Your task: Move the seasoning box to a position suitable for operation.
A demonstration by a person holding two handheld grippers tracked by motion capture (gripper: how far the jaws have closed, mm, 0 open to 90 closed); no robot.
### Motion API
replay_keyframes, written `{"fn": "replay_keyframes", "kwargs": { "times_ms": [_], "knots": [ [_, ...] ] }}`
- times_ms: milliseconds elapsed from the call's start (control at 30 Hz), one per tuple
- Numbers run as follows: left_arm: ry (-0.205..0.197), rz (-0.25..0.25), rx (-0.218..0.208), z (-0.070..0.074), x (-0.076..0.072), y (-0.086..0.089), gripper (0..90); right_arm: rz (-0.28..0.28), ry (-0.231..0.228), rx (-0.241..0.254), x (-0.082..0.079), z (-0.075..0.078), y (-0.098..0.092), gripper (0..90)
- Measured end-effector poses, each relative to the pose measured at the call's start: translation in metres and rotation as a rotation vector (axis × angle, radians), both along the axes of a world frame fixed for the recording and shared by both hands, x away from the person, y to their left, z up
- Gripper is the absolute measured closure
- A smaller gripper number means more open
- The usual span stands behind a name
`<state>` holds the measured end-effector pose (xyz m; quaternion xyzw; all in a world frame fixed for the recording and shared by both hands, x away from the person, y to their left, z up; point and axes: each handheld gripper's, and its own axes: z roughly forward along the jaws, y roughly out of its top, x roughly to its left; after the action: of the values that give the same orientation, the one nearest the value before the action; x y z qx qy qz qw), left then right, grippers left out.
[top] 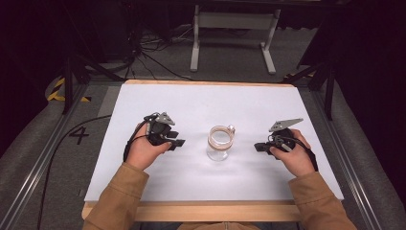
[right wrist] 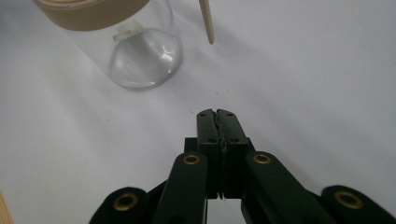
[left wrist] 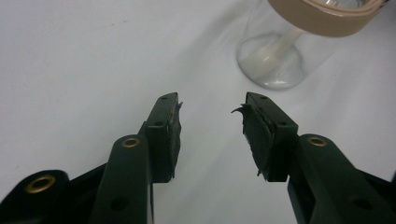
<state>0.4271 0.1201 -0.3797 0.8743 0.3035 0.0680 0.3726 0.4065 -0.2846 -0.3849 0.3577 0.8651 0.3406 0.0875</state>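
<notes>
Fingers (top: pixel 178 142) of the left gripper (top: pixel 163 130) and right gripper (top: pixel 280 139) flank the glass jar (top: pixel 219 143) on the table (top: pixel 191 100). Left fingers (left wrist: pixel 166 135) stand apart, empty, jar (left wrist: pixel 280 51) ahead-right. Right fingers (right wrist: pixel 208 135) are pressed together, jar (right wrist: pixel 140 51) ahead-left.

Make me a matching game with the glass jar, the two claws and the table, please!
Things:
1. clear round glass jar with a tan band at its rim
2. black left claw
3. black right claw
4. white flat table top

States or places:
A. jaws pressed together
B. underneath everything
C. jaws apart, nothing between them
D. standing upright between the two claws

Pairs: 1-D, 2-C, 3-A, 4-B
</notes>
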Motion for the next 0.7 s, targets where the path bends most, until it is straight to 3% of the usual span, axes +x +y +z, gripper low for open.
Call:
{"fn": "replay_keyframes", "kwargs": {
  "times_ms": [167,367,467,567,633,700],
  "knots": [
    [-0.006,-0.038,0.007,0.001,0.002,-0.011,59.7,0.020,-0.007,0.008,-0.005,0.000,0.000,90.0],
    [-0.005,-0.064,-0.027,0.001,0.007,-0.026,65.3,0.016,-0.005,0.021,-0.014,-0.001,-0.005,90.0],
    [-0.006,-0.067,-0.046,-0.001,0.012,-0.031,71.3,0.009,-0.006,0.030,-0.019,-0.001,-0.008,90.0],
    [-0.002,-0.076,-0.057,-0.004,0.015,-0.035,83.2,0.010,-0.004,0.031,-0.022,-0.002,-0.009,90.0],
    [-0.003,-0.079,-0.083,-0.008,0.019,-0.042,86.5,0.012,0.016,0.037,-0.024,-0.005,-0.009,90.0],
    [-0.007,-0.084,-0.077,-0.011,0.021,-0.048,87.8,0.013,0.020,0.036,-0.024,-0.007,-0.008,90.0]
  ]
}}
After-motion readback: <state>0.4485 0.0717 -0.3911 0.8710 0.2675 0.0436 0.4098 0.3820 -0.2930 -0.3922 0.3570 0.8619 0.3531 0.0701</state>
